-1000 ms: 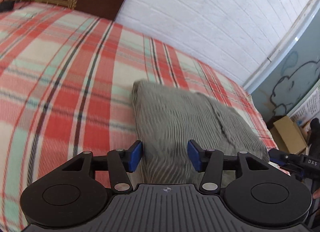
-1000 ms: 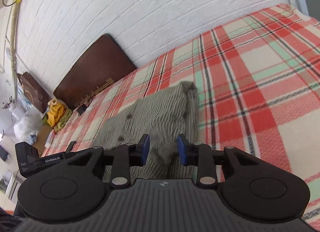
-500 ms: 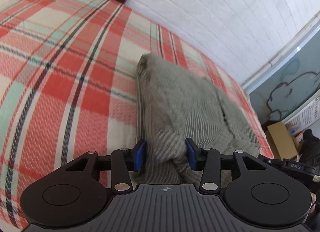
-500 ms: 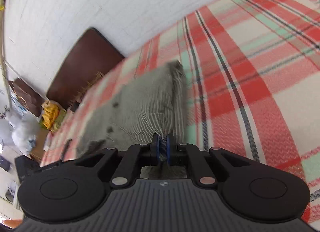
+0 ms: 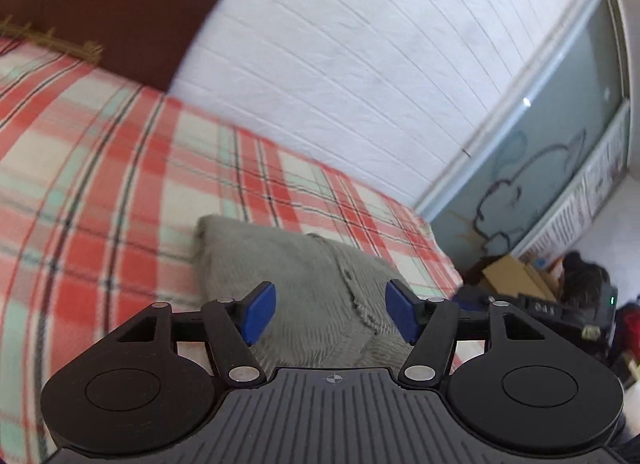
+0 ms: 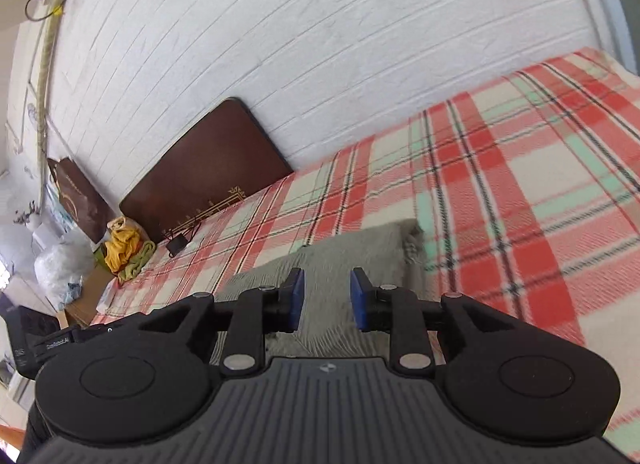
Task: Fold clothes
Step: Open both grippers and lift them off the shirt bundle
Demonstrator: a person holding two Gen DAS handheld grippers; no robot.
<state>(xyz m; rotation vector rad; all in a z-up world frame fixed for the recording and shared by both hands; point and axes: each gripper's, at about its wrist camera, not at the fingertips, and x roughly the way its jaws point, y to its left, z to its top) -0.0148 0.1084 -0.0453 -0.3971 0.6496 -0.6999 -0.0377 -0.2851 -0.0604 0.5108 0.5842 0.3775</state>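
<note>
Grey striped garment seen lying as compact folded rectangle on plaid bedspread, near edge of bed. Right gripper: clamped on fabric 0.5 s ago, now parted, nothing held. Left gripper: jaws wider than before, empty, raised above cloth. Release judged as fold laid down. Long axis runs near-to-far, toward white wall; folded edge at far end.

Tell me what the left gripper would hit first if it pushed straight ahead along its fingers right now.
Most likely the folded grey garment: it lies on the plaid bedspread directly ahead of the open left gripper, filling the gap between its fingers. Depth is hard to judge in this fisheye view.
</note>
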